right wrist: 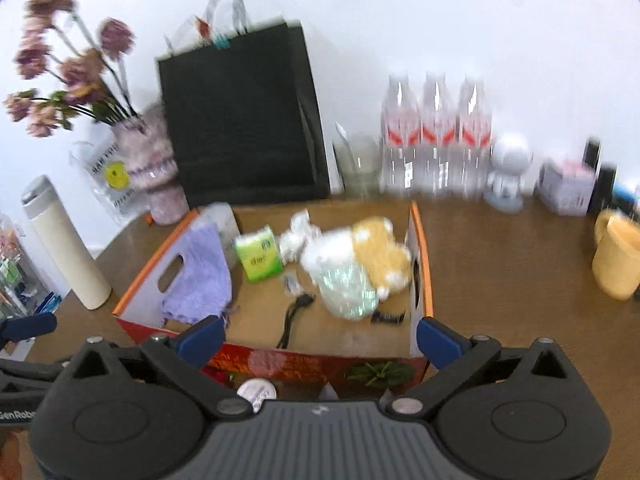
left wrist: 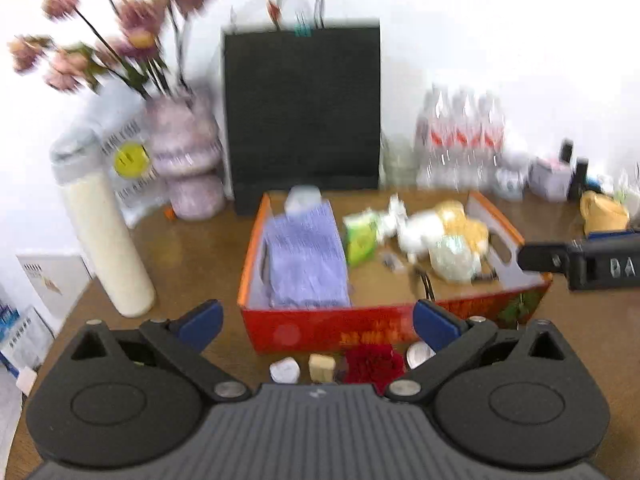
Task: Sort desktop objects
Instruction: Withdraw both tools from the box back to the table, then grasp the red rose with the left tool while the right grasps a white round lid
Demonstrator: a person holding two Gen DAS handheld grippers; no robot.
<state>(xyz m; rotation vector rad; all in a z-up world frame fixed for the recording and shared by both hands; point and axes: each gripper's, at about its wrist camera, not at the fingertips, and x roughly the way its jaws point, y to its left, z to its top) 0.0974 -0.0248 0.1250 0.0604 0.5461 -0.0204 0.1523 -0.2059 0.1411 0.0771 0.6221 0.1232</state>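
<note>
A red and orange cardboard box (left wrist: 312, 326) stands open on the brown table, and it also shows in the right wrist view (right wrist: 420, 240). In it lie a purple towel (left wrist: 306, 256), a green tissue pack (left wrist: 360, 236), a yellow and white plush toy (left wrist: 452, 228) and a black cable (right wrist: 294, 316). In front of the box lie a white round item (left wrist: 285, 370), a tan block (left wrist: 321, 367), a red cloth flower (left wrist: 374, 364) and a silver disc (left wrist: 420, 354). My left gripper (left wrist: 318, 320) is open and empty above these. My right gripper (right wrist: 320, 340) is open and empty over the box's front wall.
A black paper bag (left wrist: 302, 108) stands behind the box. A vase of pink flowers (left wrist: 184, 152) and a tall cream bottle (left wrist: 104, 236) stand at the left. Water bottles (right wrist: 436, 140), a glass (right wrist: 358, 164), a white robot figure (right wrist: 508, 172) and a yellow mug (right wrist: 616, 260) stand at the right.
</note>
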